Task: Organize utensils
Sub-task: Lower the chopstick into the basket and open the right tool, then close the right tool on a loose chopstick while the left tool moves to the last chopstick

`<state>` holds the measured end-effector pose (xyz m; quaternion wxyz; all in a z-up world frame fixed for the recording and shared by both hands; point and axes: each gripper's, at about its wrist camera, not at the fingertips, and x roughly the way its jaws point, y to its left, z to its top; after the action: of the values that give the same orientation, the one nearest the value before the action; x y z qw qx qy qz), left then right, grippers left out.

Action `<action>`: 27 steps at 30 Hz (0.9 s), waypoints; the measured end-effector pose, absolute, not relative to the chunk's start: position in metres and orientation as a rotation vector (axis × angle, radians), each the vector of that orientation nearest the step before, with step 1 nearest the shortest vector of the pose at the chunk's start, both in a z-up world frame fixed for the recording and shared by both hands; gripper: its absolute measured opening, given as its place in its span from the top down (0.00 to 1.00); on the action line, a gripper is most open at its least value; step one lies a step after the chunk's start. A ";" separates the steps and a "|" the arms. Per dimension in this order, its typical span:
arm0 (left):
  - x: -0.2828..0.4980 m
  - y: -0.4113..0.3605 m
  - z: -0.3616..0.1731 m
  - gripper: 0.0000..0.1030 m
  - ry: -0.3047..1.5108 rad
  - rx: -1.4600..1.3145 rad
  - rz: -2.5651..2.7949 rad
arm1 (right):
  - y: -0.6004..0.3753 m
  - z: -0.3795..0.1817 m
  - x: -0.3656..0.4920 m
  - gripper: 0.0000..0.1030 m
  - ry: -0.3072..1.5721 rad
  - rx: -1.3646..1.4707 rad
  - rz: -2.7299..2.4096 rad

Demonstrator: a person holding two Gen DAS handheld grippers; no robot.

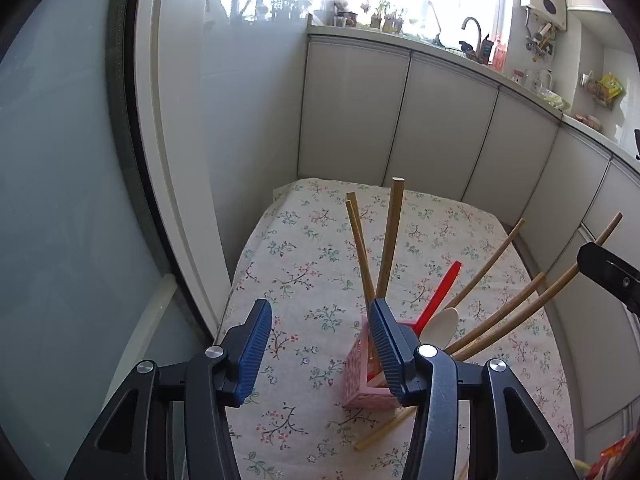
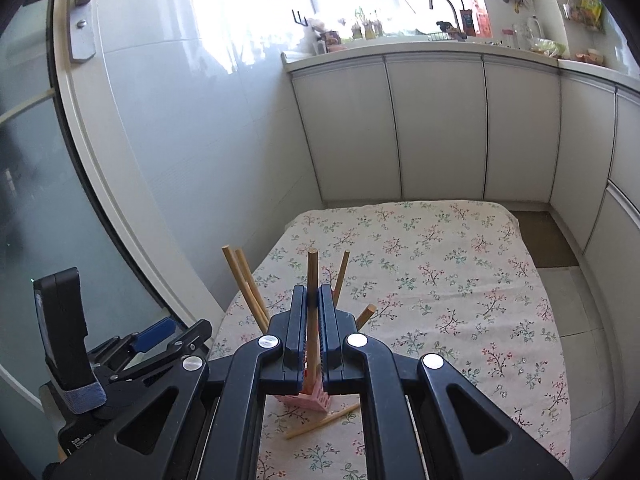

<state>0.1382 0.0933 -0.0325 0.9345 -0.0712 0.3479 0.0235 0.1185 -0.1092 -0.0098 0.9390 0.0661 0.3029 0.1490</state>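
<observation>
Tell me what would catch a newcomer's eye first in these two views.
First, the pink perforated plastic utensil holder standing on the floral-print tablecloth, bristling with a red plastic utensil, a cream spoon and wooden sticks. Next, the right tool shut on a thick wooden stick standing upright over the holder, while the left tool is open beside it.
</observation>
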 end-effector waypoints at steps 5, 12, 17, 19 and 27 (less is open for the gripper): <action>0.138 0.094 -0.034 0.45 0.723 -0.151 0.040 | -0.110 -0.015 0.123 0.94 0.637 0.148 0.325; 0.137 0.090 -0.033 0.34 0.742 -0.136 0.020 | -0.122 -0.009 0.118 0.65 0.640 0.203 0.357; 0.132 0.087 -0.029 0.27 0.749 -0.143 -0.003 | -0.138 0.002 0.106 0.59 0.627 0.228 0.377; 0.129 0.085 -0.029 0.26 0.759 -0.141 -0.017 | -0.148 0.004 0.102 0.54 0.631 0.230 0.370; 0.120 0.069 -0.040 0.20 0.872 -0.094 -0.076 | -0.194 -0.014 0.094 0.43 0.757 0.262 0.289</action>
<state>0.1205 0.0688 -0.0404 0.9047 -0.0455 0.4221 -0.0367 0.0945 -0.1938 -0.0135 0.9106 0.1273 0.3674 0.1400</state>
